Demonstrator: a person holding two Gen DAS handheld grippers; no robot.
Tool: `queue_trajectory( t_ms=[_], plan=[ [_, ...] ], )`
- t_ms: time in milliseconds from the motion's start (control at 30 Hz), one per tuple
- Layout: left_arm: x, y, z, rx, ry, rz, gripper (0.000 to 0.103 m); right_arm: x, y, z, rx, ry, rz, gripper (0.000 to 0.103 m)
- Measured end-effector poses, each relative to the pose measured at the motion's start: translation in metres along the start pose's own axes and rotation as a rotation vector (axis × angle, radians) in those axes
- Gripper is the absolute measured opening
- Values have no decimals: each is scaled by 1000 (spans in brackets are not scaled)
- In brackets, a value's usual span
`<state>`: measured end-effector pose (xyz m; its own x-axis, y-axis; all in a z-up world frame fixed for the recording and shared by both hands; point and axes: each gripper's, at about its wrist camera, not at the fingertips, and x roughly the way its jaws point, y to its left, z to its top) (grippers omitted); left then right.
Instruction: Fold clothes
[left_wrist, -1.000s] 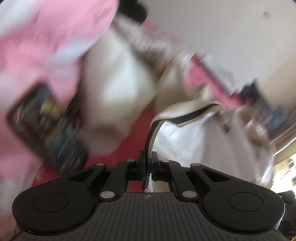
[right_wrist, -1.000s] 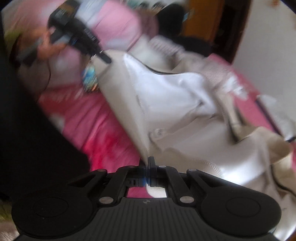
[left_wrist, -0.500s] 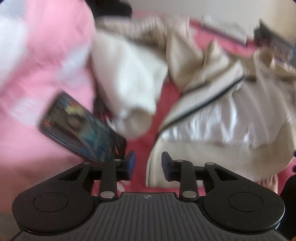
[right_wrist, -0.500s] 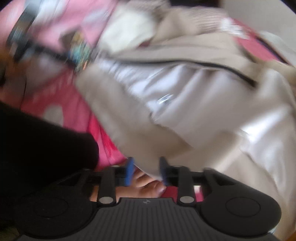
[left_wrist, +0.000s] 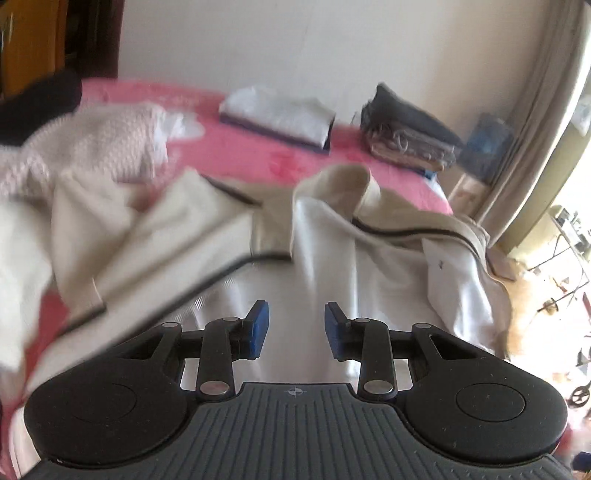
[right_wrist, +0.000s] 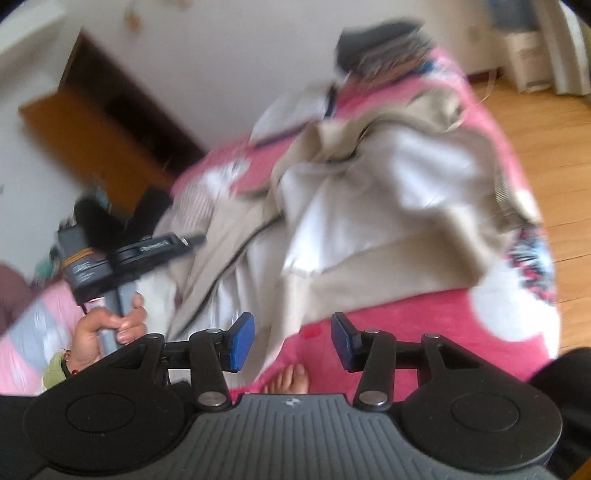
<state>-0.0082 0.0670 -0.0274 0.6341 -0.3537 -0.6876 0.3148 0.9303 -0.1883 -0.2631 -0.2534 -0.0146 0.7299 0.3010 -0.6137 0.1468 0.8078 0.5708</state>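
Observation:
A beige jacket (left_wrist: 369, 258) with white lining and a black zip lies spread and rumpled on the pink bed (left_wrist: 258, 155). My left gripper (left_wrist: 295, 328) hovers open over the lining, with nothing between its blue pads. In the right wrist view the jacket (right_wrist: 388, 206) lies ahead, across the bed. My right gripper (right_wrist: 291, 341) is above the bed's near edge; its jaws are opening and empty. The same view shows my left gripper (right_wrist: 195, 239) at the left, held by a hand (right_wrist: 107, 328).
A folded white garment (left_wrist: 277, 114) and a folded dark stack (left_wrist: 406, 133) sit at the bed's far side. A pale knit garment (left_wrist: 96, 147) lies at the left. A bare foot (right_wrist: 291, 380) shows below the right gripper. Wooden floor (right_wrist: 546, 147) lies to the right.
Both grippers were shut on the jacket's edge a second ago; both have let go and stand open. Both have lifted and swung round, and the jacket has dropped onto the bed.

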Motion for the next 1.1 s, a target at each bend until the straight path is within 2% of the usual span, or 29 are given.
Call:
queue_trajectory(
  t_ms=[33, 133, 167, 267, 333, 400, 433, 500, 567, 600, 633, 733, 800, 900, 967, 1000, 1100],
  plan=[
    [0, -4, 3, -26, 26, 12, 33, -17, 0, -1, 7, -42, -3, 49],
    [-27, 0, -19, 8, 18, 140, 34, -45, -4, 5, 63, -127, -8, 49],
    [-41, 2, -24, 20, -16, 182, 33, -50, -7, 11, 94, -142, -6, 49],
    [-88, -1, -28, 68, -100, 209, 33, -42, -20, 35, 209, -140, -6, 51],
    [-108, 1, -30, 42, -102, 171, 33, -21, -32, 47, 282, -143, -58, 52],
    [-125, 1, -39, 20, -100, 136, 35, -4, -46, 46, 335, -132, -146, 54],
    [-123, -7, -43, 76, -98, 119, 37, 5, -53, 45, 363, -125, -189, 57],
    [-104, -19, -46, 193, -95, 95, 37, 32, -79, 38, 469, -59, -222, 57],
    [-77, -13, -41, 141, -95, 102, 38, 50, -100, 27, 510, -34, -276, 57],
    [-61, -11, -40, 122, -54, 92, 38, 58, -110, 21, 516, -31, -318, 58],
    [-44, -9, -39, 103, -11, 81, 38, 63, -120, 17, 532, -37, -324, 58],
    [-10, -15, -42, 160, 75, 41, 39, 73, -145, 8, 573, -74, -327, 59],
    [9, -15, -45, 181, 117, -10, 42, 80, -159, 6, 577, -94, -334, 65],
    [27, -9, -52, 215, 161, -133, 47, 91, -174, 10, 554, -87, -315, 70],
    [27, -4, -65, 282, 163, -226, 52, 100, -181, 11, 528, -71, -293, 73],
    [25, -2, -76, 349, 165, -261, 56, 103, -183, 12, 514, -70, -286, 73],
    [21, 0, -106, 544, 183, -344, 56, 114, -185, 10, 459, -75, -289, 74]
  ],
)
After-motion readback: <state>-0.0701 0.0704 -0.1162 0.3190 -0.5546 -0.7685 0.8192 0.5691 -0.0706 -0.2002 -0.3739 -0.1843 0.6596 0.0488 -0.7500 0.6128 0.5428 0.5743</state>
